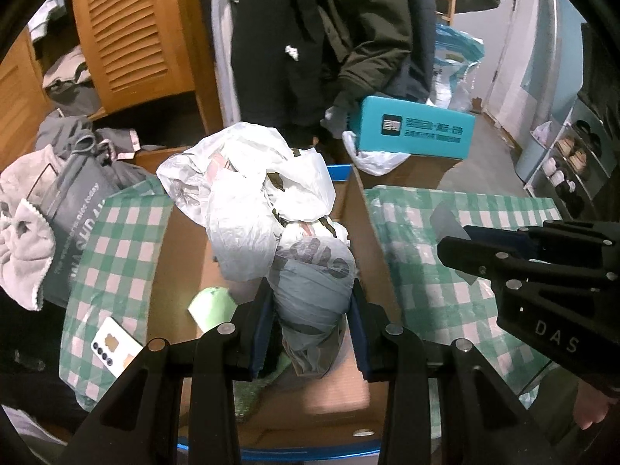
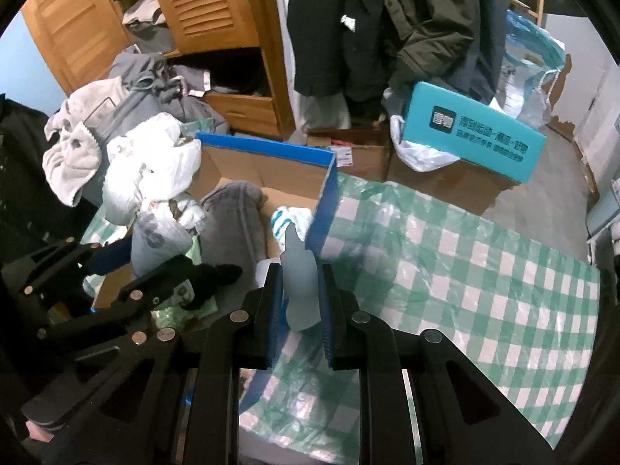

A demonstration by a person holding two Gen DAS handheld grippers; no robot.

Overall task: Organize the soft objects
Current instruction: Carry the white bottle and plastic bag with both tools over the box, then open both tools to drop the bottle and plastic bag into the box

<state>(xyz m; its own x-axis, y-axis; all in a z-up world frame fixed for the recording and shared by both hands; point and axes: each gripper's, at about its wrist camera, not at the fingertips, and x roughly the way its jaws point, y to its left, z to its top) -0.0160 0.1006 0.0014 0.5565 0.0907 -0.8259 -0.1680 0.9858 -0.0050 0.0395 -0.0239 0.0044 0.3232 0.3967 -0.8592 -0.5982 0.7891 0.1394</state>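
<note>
Left wrist: bundle [image 1: 312,290] between fingers [image 1: 261,321].

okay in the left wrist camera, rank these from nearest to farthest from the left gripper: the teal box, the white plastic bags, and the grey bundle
1. Grey bundle: between the left gripper's fingers, over the cardboard box.
2. White plastic bags: just beyond it, piled at the box's back left.
3. Teal box: farthest, back right on another carton.

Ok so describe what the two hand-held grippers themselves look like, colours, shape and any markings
Both are matte black plastic with angular, cut-out linkage arms joined by round silver pins. The left hand-held gripper has two flat fingers lined with dark blue pads. The right hand-held gripper has brighter blue ribbed pads. Seen from the left wrist camera, its body carries pale "DAS" lettering. No cables or sleeves show.
</note>
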